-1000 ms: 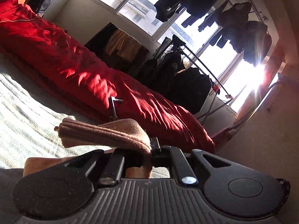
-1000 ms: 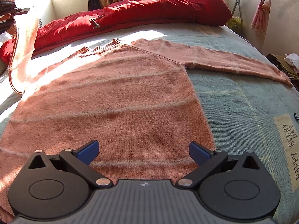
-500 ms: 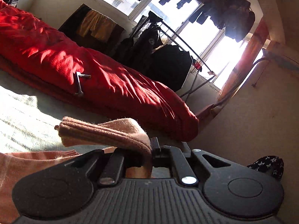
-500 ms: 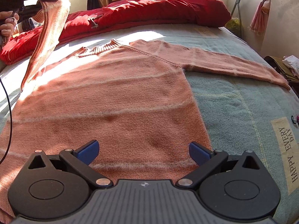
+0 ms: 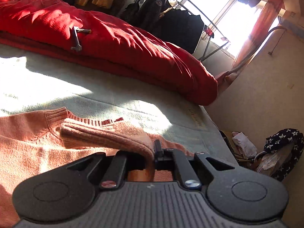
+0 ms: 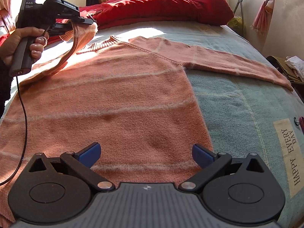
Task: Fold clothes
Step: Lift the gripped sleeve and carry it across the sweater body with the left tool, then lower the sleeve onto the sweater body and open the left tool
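A salmon-pink knit sweater point(image 6: 117, 98) with thin pale stripes lies flat on the bed, its right sleeve point(image 6: 237, 64) stretched out to the side. My left gripper point(image 6: 91, 21) is shut on the cuff of the left sleeve point(image 6: 76, 41) and holds it lifted above the sweater's left shoulder, by the ribbed collar point(image 5: 89, 121). In the left wrist view the cuff point(image 5: 106, 138) drapes over the closed jaws of my left gripper point(image 5: 152, 152). My right gripper point(image 6: 146, 153) hangs open over the sweater's hem, nothing between its blue pads.
A red duvet point(image 5: 114, 43) lies bunched along the head of the bed with a metal tool point(image 5: 76, 38) on it. The pale blue bedspread point(image 6: 247, 114) reads "HAPPY EVERY DAY". A clothes rack point(image 5: 171, 15) stands by the window. Clothes and a patterned bag point(image 5: 281, 148) crowd the floor.
My left gripper has carried the sleeve cuff inward and down, from the bed's left edge to above the sweater's left shoulder. The right gripper has stayed put and open.
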{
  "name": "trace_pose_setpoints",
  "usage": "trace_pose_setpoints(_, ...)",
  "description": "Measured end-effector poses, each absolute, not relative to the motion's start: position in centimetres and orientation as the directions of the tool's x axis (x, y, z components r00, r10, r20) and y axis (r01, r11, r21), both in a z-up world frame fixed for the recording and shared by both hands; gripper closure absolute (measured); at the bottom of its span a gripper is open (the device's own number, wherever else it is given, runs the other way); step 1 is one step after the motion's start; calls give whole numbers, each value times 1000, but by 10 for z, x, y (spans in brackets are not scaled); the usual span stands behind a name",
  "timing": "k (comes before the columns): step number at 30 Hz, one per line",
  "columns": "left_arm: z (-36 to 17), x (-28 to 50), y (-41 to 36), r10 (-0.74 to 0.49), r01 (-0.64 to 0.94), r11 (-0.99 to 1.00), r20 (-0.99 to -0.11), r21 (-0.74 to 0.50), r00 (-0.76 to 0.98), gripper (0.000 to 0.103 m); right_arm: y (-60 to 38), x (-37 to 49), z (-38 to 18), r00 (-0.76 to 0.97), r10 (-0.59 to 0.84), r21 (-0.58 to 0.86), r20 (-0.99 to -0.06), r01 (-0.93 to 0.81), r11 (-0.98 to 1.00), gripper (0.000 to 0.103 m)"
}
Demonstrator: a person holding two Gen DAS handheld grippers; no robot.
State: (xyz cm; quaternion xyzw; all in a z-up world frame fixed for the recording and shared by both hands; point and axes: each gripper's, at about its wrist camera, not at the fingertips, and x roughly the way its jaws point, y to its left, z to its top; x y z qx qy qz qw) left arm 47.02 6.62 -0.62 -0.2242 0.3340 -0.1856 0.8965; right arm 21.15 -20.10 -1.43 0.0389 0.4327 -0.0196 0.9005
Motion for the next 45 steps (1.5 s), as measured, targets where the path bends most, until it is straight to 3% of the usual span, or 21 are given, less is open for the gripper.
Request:
trace_pose_setpoints(9, -22, 471, 34, -438, 256, 893, -594, -369, 675, 92, -197, 216, -19, 604, -13, 39, -797, 73, 997, 0)
trace_pose_setpoints(12, -23, 467, 22, -420, 291, 907, -601, -305, 680, 84, -197, 218, -20, 597, -16, 35, -802, 72, 997, 0)
trace_pose_setpoints(17, -23, 463, -2, -399, 357, 913, -615, -197, 680, 62, -196, 217, -22, 593, -18, 36, -805, 78, 996, 0)
trace_pose_setpoints(21, -25, 458, -22, -373, 407, 909, -622, -94, 688, 55, -196, 217, -23, 590, -19, 37, -807, 83, 996, 0)
trace_pose_setpoints(26, -34, 453, -53, -339, 506, 859, -652, 80, 678, 32, -195, 215, -24, 587, -23, 36, -809, 89, 995, 0)
trace_pose_setpoints(39, -43, 441, -89, -217, 564, 741, -665, 365, 714, 29, -195, 220, -26, 575, -30, 29, -817, 93, 995, 0)
trace_pose_setpoints(45, -38, 434, -90, -232, 584, 716, -659, 382, 715, 28, -193, 222, -28, 572, -22, 32, -820, 84, 996, 0)
